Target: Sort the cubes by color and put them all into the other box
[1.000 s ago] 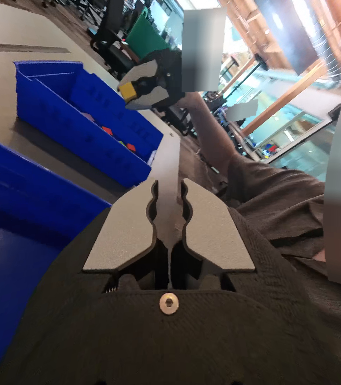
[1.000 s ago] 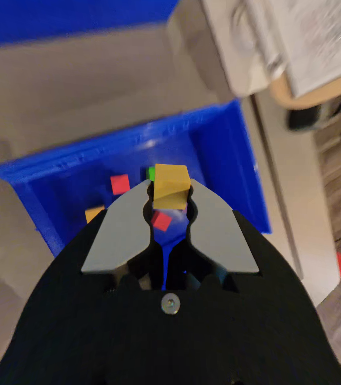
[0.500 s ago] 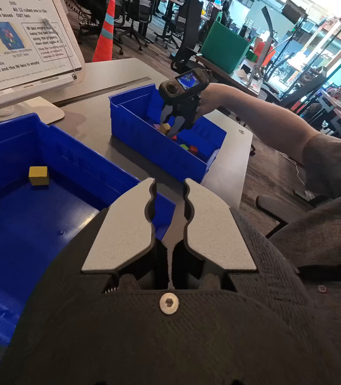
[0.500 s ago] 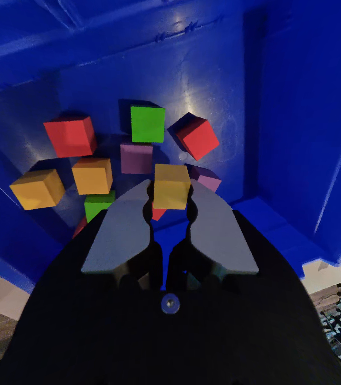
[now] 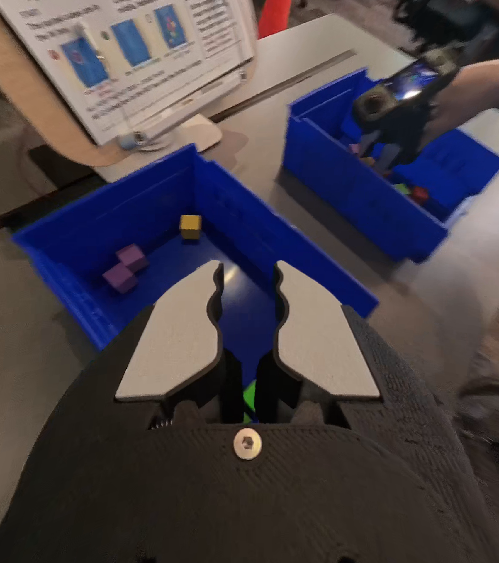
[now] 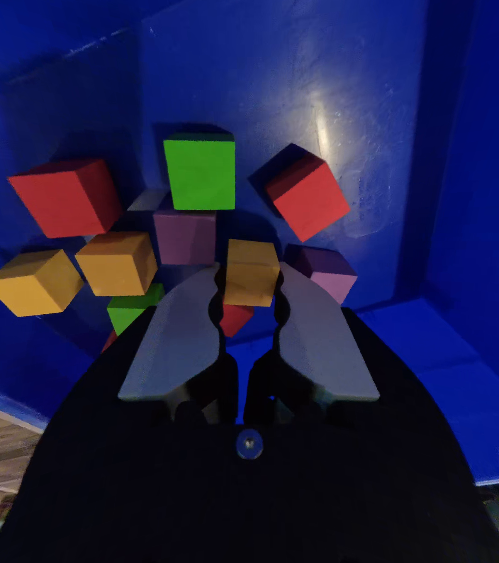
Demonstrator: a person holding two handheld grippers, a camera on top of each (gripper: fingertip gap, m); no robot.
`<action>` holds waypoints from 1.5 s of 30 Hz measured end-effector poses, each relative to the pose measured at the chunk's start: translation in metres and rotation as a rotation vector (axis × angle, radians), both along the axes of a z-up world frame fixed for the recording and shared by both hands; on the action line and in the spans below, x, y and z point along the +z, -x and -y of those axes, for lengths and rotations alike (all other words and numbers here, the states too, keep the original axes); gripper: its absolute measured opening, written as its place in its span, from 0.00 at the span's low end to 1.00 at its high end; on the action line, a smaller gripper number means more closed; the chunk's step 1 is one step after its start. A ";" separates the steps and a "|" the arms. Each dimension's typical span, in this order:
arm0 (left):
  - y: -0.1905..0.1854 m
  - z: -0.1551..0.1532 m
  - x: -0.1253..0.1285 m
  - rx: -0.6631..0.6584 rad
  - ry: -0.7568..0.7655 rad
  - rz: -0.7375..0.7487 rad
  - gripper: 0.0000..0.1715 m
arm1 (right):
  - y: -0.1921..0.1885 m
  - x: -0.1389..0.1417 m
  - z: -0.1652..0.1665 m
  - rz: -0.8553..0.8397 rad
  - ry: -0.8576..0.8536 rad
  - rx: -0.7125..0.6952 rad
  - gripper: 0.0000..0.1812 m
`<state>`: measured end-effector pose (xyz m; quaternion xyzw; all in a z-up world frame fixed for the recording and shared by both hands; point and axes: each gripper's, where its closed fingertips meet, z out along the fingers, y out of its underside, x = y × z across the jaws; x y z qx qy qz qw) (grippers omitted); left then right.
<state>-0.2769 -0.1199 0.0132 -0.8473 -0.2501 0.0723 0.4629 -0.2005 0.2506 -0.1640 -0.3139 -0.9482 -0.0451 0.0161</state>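
Right gripper (image 6: pixel 249 268) clamps a yellow wooden cube (image 6: pixel 249 272), low inside the far blue plastic bin (image 6: pixel 470 213), above loose coloured cubes (image 6: pixel 199 173). Left gripper (image 5: pixel 246 271), jaws apart and empty, hovers over the near blue plastic bin (image 5: pixel 288 253); yellow cube (image 5: pixel 190 226) and purple cubes (image 5: pixel 126 268) inside.

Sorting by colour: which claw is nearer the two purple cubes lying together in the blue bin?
Left claw: over their bin, cubes just ahead-left. Right claw is in the other bin.
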 end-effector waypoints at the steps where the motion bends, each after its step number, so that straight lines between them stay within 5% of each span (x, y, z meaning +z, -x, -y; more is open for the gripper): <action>1: 0.010 0.003 -0.004 0.041 0.048 -0.024 0.19 | -0.001 0.000 0.000 0.012 0.007 -0.015 0.17; 5: 0.043 0.002 -0.023 0.106 0.242 -0.050 0.21 | -0.006 0.002 -0.001 0.050 0.008 -0.067 0.32; 9: 0.058 -0.025 -0.047 -0.012 0.348 -0.026 0.23 | -0.009 0.020 0.006 0.008 0.054 -0.071 0.31; 12: 0.080 -0.033 -0.078 0.020 0.482 0.049 0.25 | -0.010 0.043 0.013 -0.097 0.075 -0.063 0.30; 16: 0.096 -0.067 -0.107 0.092 0.348 0.250 0.31 | -0.008 0.075 0.029 -0.311 0.054 -0.015 0.27; 26: 0.120 -0.086 -0.163 0.157 0.385 0.216 0.34 | -0.032 0.114 0.065 -0.555 0.094 0.071 0.24; 29: 0.120 -0.084 -0.173 0.148 0.420 0.224 0.18 | -0.039 0.117 0.072 -0.592 0.090 0.086 0.24; 33: 0.112 -0.076 -0.155 0.160 0.320 0.248 0.18 | -0.044 0.117 0.086 -0.643 0.137 0.105 0.23; 36: 0.081 -0.083 -0.103 0.102 -0.035 0.367 0.17 | -0.037 0.122 0.122 -0.776 0.286 0.176 0.23; 40: 0.002 -0.093 -0.005 -0.239 -0.694 0.742 0.17 | -0.027 0.154 0.197 -1.111 0.532 0.361 0.25; 45: -0.070 -0.088 0.025 -0.482 -0.862 0.910 0.17 | -0.019 0.194 0.256 -1.301 0.674 0.432 0.20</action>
